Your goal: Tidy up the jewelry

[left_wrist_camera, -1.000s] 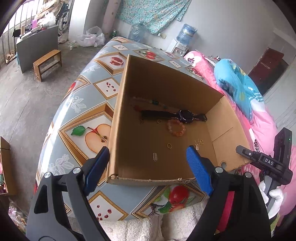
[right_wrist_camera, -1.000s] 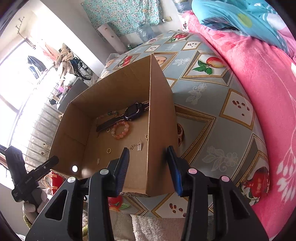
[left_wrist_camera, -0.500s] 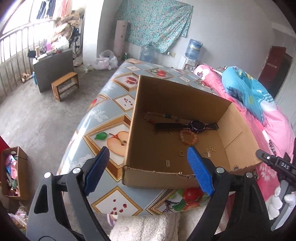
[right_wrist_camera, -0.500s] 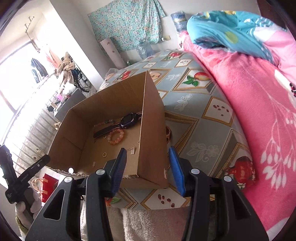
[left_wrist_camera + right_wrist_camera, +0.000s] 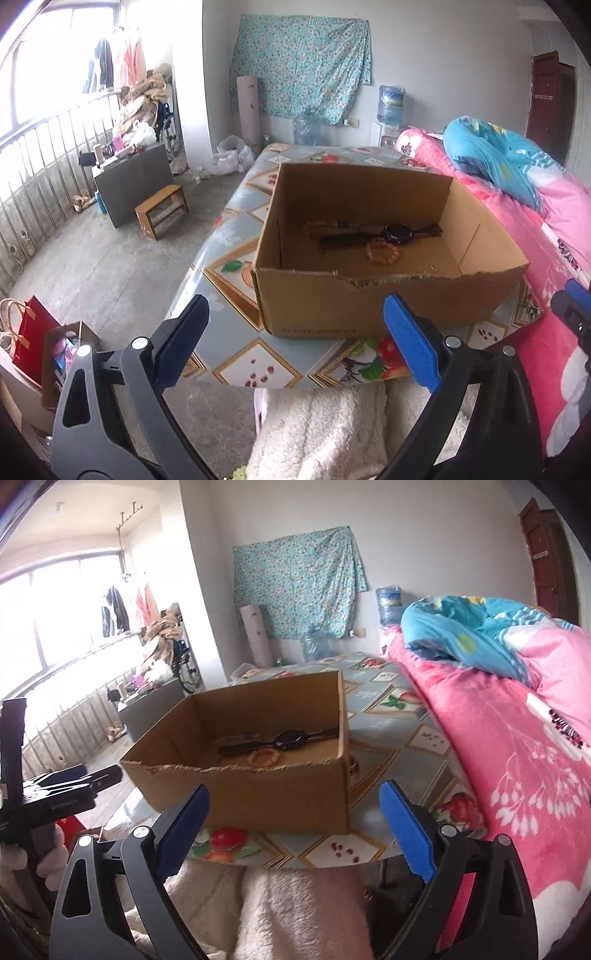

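Both grippers have pulled back and dropped low since a second ago, so the cardboard box (image 5: pixel 388 254) now sits ahead of them near the table's (image 5: pixel 236 236) front edge instead of under them; the right one was straddling the box's side wall and has let go. Left gripper (image 5: pixel 295 339) is spread wide, empty, level, pointing at the front wall; right gripper (image 5: pixel 293 827) is the same, released, aimed at the front right corner. Watch (image 5: pixel 395 233) and bead bracelet (image 5: pixel 382 254) lie toward the box's back wall. Risk, I'd guess: reaching in from this low could catch the torn front rim and shove the box.
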A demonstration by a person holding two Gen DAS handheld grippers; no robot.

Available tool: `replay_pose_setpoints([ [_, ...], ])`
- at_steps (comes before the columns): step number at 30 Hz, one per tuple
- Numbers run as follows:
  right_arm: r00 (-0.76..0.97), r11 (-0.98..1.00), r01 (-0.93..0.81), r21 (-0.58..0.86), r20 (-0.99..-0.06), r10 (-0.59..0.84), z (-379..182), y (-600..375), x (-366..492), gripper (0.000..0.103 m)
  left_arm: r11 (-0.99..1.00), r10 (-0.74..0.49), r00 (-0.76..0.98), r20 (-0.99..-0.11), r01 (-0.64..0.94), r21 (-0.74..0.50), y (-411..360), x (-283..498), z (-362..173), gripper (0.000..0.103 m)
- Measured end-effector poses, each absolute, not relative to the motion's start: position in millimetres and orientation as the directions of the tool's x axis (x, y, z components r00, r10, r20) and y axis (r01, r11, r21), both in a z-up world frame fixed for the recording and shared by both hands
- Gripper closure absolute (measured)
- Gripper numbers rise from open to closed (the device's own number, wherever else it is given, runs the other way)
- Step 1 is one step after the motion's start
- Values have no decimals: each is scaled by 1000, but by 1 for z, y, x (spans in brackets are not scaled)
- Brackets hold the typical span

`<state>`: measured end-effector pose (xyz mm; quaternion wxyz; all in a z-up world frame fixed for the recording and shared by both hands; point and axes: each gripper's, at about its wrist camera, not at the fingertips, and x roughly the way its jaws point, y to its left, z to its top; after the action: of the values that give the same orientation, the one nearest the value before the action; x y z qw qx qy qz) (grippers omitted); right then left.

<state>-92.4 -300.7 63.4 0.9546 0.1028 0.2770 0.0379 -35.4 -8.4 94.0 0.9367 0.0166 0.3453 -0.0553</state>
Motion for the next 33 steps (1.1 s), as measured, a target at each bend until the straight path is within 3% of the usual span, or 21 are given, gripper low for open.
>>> replay_pose_setpoints([
  [6,736,968,-28,250,-650,189,39,-278,-67,12,998,-42,643,-765,62,-3,-15,-24,62,11],
  [11,640,964,8,265,-742,199,19,-271,-48,12,1000,-4,614,-789,26,15,-16,-16,56,11],
  [33,600,970,20,241,-779,181,21,-262,-26,12,999,-39,543,-839,39,-22,-30,-1,47,11],
])
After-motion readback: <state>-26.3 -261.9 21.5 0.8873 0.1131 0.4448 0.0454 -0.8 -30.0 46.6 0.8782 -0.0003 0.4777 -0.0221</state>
